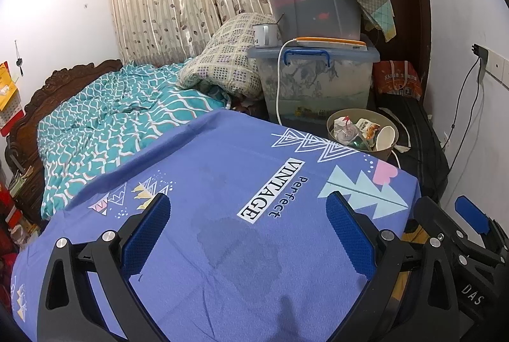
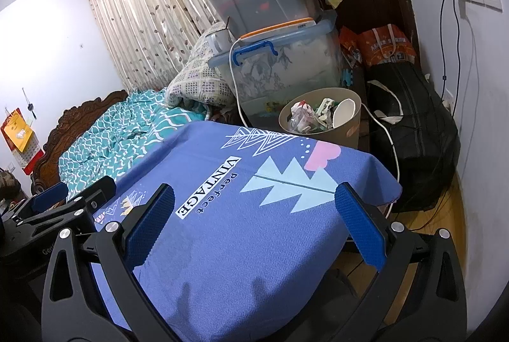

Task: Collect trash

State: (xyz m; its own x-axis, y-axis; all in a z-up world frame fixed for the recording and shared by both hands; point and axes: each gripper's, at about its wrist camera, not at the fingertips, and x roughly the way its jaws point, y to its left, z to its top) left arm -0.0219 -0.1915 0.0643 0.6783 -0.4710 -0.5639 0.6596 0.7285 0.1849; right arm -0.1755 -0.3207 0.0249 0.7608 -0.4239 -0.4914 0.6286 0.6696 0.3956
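Observation:
A tan round trash bin [image 1: 386, 152] stands just beyond the far edge of a table covered with a blue "Perfect VINTAGE" cloth [image 1: 229, 182]. The bin [image 2: 340, 131] holds wrappers, crumpled plastic and a white paper cup [image 2: 345, 112]. My left gripper [image 1: 248, 214] is open and empty above the cloth. My right gripper [image 2: 254, 208] is open and empty above the cloth near its right edge. The right gripper shows at the left wrist view's right edge [image 1: 470, 214]; the left gripper shows at the right wrist view's left edge [image 2: 51, 198].
Stacked clear storage boxes [image 1: 315, 74] with a mug [image 1: 264, 34] stand behind the bin. A bed with teal bedding [image 1: 105, 125] lies left. A black bag [image 2: 413, 131] and white cable [image 2: 394, 151] lie right on the wooden floor.

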